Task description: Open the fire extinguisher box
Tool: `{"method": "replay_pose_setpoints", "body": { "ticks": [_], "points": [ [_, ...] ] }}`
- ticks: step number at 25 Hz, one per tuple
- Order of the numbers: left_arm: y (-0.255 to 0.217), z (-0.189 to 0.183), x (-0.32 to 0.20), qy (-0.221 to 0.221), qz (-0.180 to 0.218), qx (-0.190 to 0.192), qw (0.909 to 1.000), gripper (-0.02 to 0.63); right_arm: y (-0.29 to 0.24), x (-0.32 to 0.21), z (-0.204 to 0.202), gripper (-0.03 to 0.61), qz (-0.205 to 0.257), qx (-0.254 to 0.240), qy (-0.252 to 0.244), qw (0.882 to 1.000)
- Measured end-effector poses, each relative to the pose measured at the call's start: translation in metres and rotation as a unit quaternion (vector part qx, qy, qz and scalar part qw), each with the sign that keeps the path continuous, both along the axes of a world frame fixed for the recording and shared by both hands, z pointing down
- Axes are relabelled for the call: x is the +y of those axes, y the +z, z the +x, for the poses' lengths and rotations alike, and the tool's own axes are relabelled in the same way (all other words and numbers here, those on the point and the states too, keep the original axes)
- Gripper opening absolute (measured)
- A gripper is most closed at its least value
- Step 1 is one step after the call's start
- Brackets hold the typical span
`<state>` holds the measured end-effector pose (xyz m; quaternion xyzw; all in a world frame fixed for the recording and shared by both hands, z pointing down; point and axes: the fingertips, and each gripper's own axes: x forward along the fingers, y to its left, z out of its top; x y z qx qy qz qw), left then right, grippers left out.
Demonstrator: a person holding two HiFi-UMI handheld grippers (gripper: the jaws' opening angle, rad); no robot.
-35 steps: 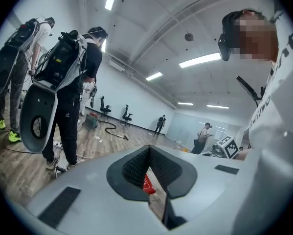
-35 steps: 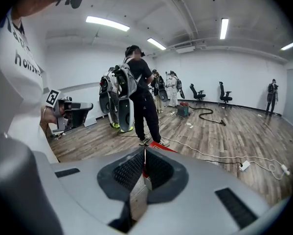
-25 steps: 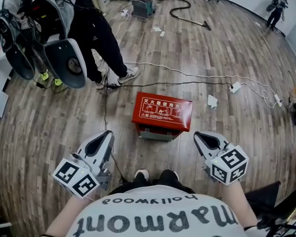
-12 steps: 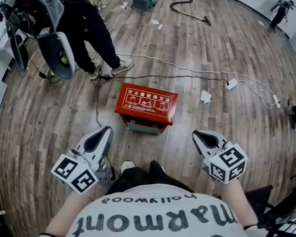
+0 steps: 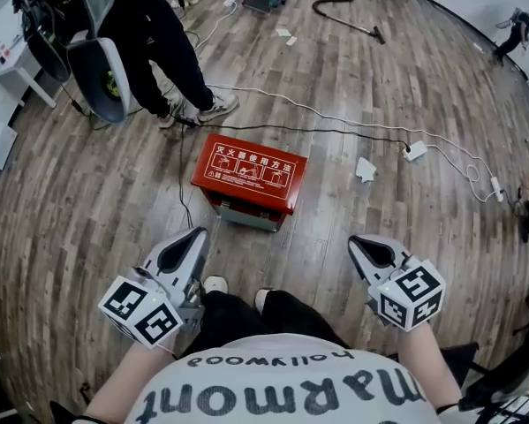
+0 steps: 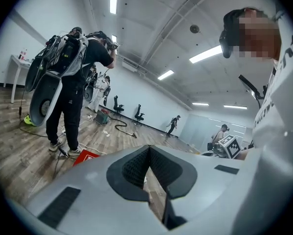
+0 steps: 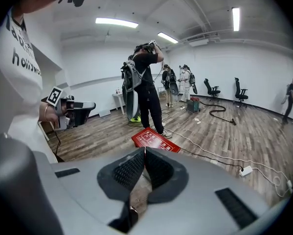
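The box (image 5: 249, 170) lies lid-up on the floor (image 5: 335, 210), long axis across us, bare boards before it, a cable (image 5: 335, 131) behind. Our left tongs (image 5: 193, 237) and right tongs (image 5: 359, 242) are clenched, empty.

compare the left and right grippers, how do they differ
In the head view the left gripper is closer to the box than the right gripper. The left gripper points almost level, with the box off to its jaws' left; the right gripper tilts down more, with the box straight ahead. Both are shut, empty and short of the box.
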<state>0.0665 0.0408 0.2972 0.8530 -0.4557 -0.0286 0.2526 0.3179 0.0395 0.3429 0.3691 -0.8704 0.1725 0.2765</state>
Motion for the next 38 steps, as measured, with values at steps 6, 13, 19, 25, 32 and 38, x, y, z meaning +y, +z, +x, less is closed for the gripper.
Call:
{"method": "replay_pose_setpoints", "body": {
  "ticks": [6,13,19,25,32,38],
  "points": [
    [0.009,0.011,0.005,-0.005,-0.003,-0.002,1.0,0.006,0.015,0.003,-0.005,0.011,-0.019,-0.008,-0.023,1.0],
    [0.036,0.006,-0.008,0.005,-0.008,-0.036,0.9993,0.006,0.03,-0.011,-0.027,0.011,-0.023,-0.053,-0.022,0.998],
    [0.058,-0.004,-0.021,0.02,-0.036,-0.036,0.9985,0.006,0.049,-0.022,-0.059,0.011,-0.056,-0.108,-0.03,0.992],
    [0.102,-0.01,-0.026,0.042,-0.077,-0.029,0.9957,0.006,0.084,-0.05,-0.076,0.011,-0.055,-0.109,0.016,0.992],
    [0.132,-0.016,-0.039,0.088,-0.1,-0.011,0.991,0.006,0.123,-0.07,-0.099,0.011,-0.062,-0.175,0.097,0.978],
    [0.156,-0.033,-0.05,0.15,-0.104,-0.005,0.9831,0.006,0.158,-0.072,-0.13,0.011,-0.069,-0.195,0.122,0.971]
  ]
}}
